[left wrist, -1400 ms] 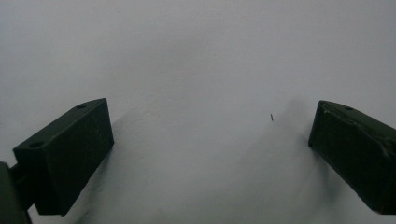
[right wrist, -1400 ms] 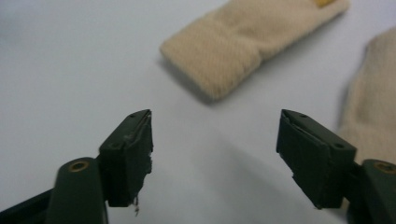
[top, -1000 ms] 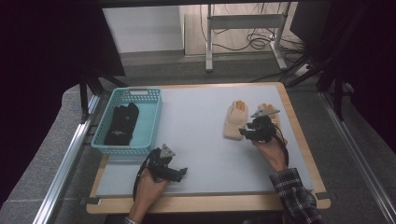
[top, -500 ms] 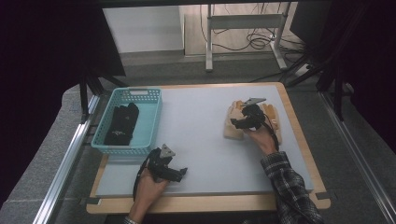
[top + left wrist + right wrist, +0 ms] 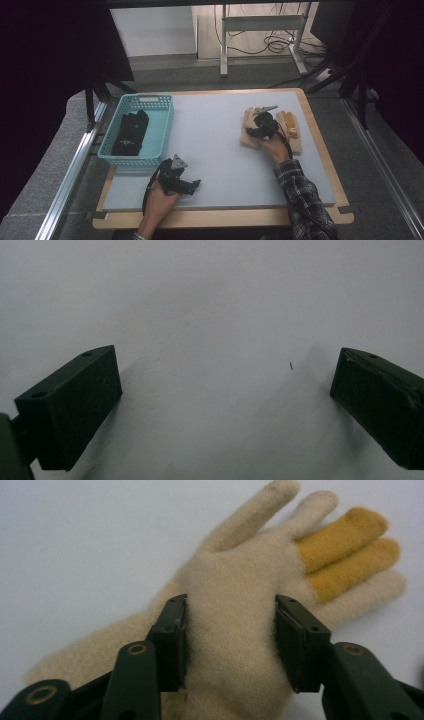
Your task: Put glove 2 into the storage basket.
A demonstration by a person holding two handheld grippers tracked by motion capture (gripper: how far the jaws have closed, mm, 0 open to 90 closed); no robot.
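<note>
Right gripper view gives us the cream knit glove [image 5: 235,625] close up, flat on the grey table [image 5: 90,545], two fingers mustard yellow. High view adds a second glove [image 5: 292,131] just beside it and a teal basket [image 5: 160,131] of dark things. Our right gripper [image 5: 231,640] pinches the glove's palm between its jaws; our left gripper [image 5: 225,405] gapes wide over bare table, holding nothing.

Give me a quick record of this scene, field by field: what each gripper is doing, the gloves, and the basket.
right gripper: jaws set on either side of the cream glove's palm, touching it
left gripper: jaws wide apart, nothing between them, low over the grey mat
second glove: cream with yellow fingers, beside the first
basket: teal, at the mat's left, dark items inside
</note>
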